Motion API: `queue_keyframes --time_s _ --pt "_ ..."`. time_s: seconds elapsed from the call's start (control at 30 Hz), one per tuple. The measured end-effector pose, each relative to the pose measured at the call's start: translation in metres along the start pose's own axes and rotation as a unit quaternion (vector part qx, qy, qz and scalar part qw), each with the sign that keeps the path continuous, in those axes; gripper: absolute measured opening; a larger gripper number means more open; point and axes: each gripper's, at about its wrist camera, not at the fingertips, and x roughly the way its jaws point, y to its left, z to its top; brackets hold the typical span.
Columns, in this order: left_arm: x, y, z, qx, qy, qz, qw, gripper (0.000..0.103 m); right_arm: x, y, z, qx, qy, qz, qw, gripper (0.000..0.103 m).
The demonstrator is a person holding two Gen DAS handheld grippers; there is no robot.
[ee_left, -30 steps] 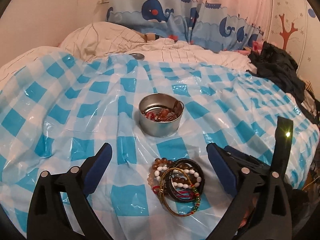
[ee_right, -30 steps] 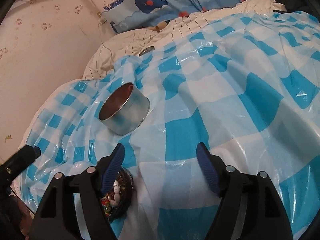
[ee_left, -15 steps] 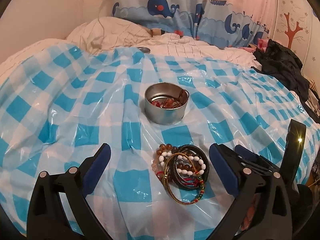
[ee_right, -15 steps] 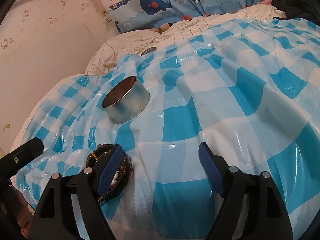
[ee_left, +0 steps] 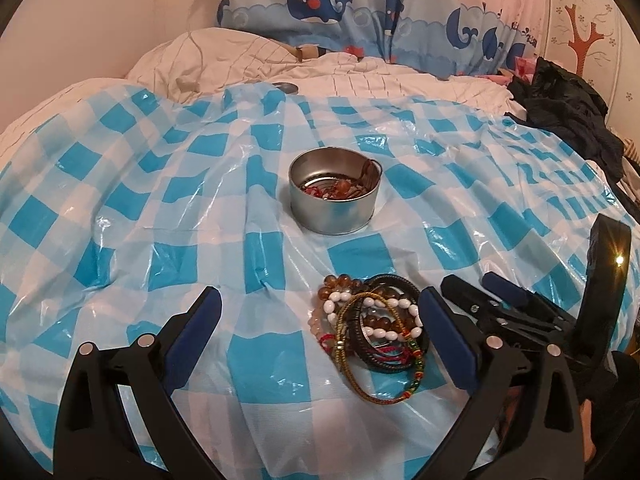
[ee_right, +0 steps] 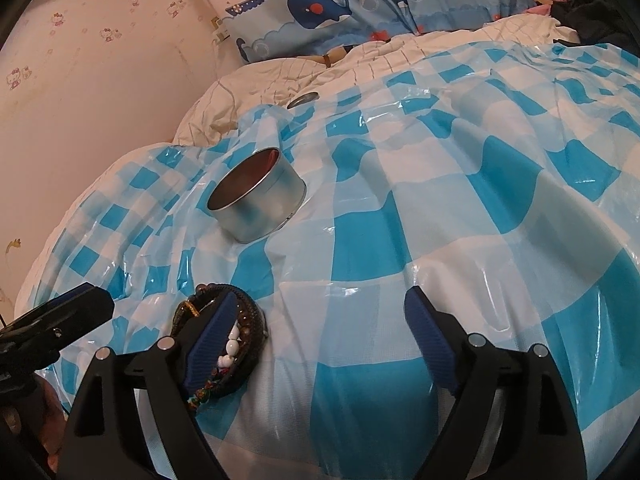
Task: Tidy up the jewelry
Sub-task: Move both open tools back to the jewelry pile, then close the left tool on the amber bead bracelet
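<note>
A pile of bead and cord bracelets (ee_left: pixel 372 328) lies on the blue-and-white checked plastic sheet (ee_left: pixel 160 184). My left gripper (ee_left: pixel 320 320) is open over the sheet, with the pile just inside its right finger and untouched. Beyond it stands a round metal tin (ee_left: pixel 334 196) holding some jewelry. My right gripper (ee_left: pixel 500 308) reaches in from the right. In the right wrist view the right gripper (ee_right: pixel 322 308) has its jaws opening with only sheet between them. The bracelets (ee_right: pixel 240 340) lie partly hidden behind its left finger, and the tin (ee_right: pixel 256 196) stands farther back.
A white quilt (ee_left: pixel 240 60) and whale-print fabric (ee_left: pixel 320 0) lie at the back against the wall. Black clothing (ee_left: pixel 568 108) is heaped at the far right. A small round metal lid (ee_left: pixel 286 88) rests at the sheet's far edge. The left gripper (ee_right: pixel 68 316) shows at left.
The right gripper's jaws have spread wider, and more of the bracelet pile shows beside its left finger. In the left wrist view the pile and tin sit a little higher in the picture.
</note>
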Motion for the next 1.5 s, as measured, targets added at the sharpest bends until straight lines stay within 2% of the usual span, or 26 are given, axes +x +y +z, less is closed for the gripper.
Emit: queue_keyframes --time_s 0.3,0.53,0.63,0.7,0.83,1.0,1.17,1.3,1.33,1.43,1.5 --pt "0.0 0.03 -0.005 -0.017 0.01 0.007 0.9998 0.095 0.001 0.002 -0.001 -0.002 0.0 0.008 1.0 0.085" --pt "-0.006 0.086 -0.01 -0.086 0.007 0.033 0.9957 0.095 -0.003 0.001 -0.001 0.001 -0.009 0.013 1.0 0.085" --pt "-0.004 0.092 -0.013 -0.092 0.01 0.04 0.9948 0.095 -0.002 0.008 -0.002 -0.02 -0.004 0.015 1.0 0.085" --pt "-0.002 0.089 -0.012 -0.089 0.01 0.03 0.9955 0.095 -0.001 0.015 -0.004 -0.039 -0.002 0.012 0.999 0.085" --pt "0.0 0.068 -0.011 -0.055 0.002 0.009 0.9984 0.095 0.0 0.019 -0.005 -0.051 -0.001 0.006 0.999 0.085" --pt "0.004 0.032 -0.006 0.003 -0.026 -0.035 0.9991 0.095 0.0 0.008 -0.004 -0.019 -0.003 0.01 1.0 0.085" --pt "0.024 -0.01 -0.008 0.084 -0.033 -0.035 0.9953 0.095 -0.001 0.003 -0.003 -0.004 -0.006 0.016 1.0 0.085" --pt "0.034 -0.019 -0.011 0.093 -0.033 -0.05 0.9938 0.094 -0.001 0.001 -0.002 0.001 -0.005 0.016 1.0 0.085" --pt "0.036 -0.018 -0.012 0.087 -0.029 -0.053 0.9944 0.093 -0.001 0.0 -0.002 0.004 -0.005 0.018 1.0 0.085" --pt "0.046 -0.013 -0.015 0.078 -0.005 -0.063 0.9949 0.072 -0.001 0.0 -0.001 0.004 -0.005 0.018 1.0 0.085" --pt "0.053 -0.009 -0.019 0.066 0.018 -0.076 0.9948 0.043 -0.001 0.0 -0.002 0.004 -0.005 0.019 1.0 0.085"
